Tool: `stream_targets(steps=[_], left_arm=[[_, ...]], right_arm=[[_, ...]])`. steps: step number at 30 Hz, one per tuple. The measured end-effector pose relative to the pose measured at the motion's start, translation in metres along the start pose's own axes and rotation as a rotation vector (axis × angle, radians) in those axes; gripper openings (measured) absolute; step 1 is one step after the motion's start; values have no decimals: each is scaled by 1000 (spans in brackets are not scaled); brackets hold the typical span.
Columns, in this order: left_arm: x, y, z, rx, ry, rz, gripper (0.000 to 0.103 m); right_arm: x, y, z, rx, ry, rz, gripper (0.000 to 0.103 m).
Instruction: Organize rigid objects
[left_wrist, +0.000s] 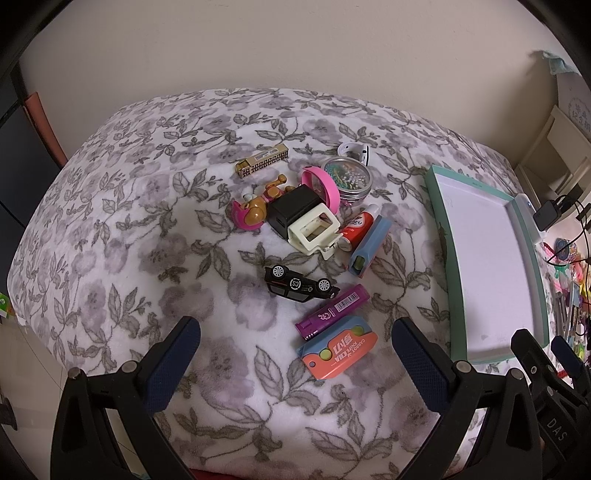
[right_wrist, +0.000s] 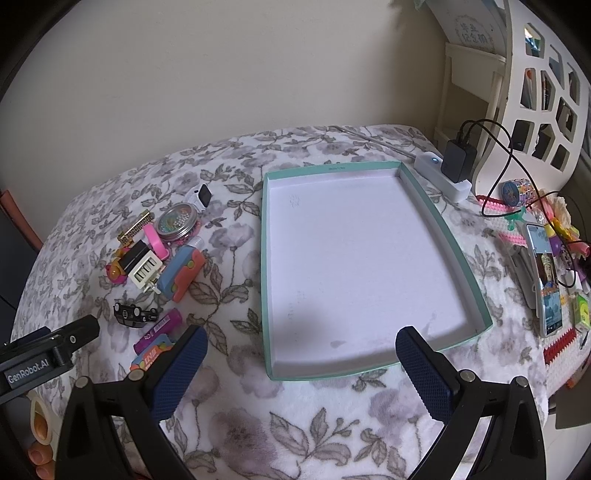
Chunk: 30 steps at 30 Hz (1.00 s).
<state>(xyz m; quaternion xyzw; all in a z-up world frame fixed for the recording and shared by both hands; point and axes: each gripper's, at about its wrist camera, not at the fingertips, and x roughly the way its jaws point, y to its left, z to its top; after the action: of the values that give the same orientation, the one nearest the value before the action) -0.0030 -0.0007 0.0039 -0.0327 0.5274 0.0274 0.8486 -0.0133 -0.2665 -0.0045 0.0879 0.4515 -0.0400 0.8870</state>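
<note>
Two grippers hover over a flowered blanket (left_wrist: 110, 229), both with jaws spread wide and holding nothing. Ahead of the left gripper (left_wrist: 295, 354) lies a heap of small things: a black toy car (left_wrist: 300, 286) on its side, a purple tube (left_wrist: 332, 312) just beside an orange knife case (left_wrist: 341, 350), a cream clip (left_wrist: 314, 229) against a black cube (left_wrist: 293, 210), and a round tin (left_wrist: 347, 177). The right gripper (right_wrist: 301, 360) faces a shallow green-rimmed tray (right_wrist: 467, 258), well apart from the heap.
</note>
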Motion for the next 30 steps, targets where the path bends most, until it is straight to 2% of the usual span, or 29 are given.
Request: stream_targets(steps=[18, 25, 30], left_arm=[[-1, 4, 0, -10, 1, -1, 103], [0, 9, 7, -23, 20, -15, 103], [-11, 22, 25, -52, -5, -33, 103]], right_arm=[[2, 1, -2, -8, 4, -6, 103], [-5, 13, 7, -31, 3, 2, 103], [-14, 24, 29, -43, 2, 37, 103]])
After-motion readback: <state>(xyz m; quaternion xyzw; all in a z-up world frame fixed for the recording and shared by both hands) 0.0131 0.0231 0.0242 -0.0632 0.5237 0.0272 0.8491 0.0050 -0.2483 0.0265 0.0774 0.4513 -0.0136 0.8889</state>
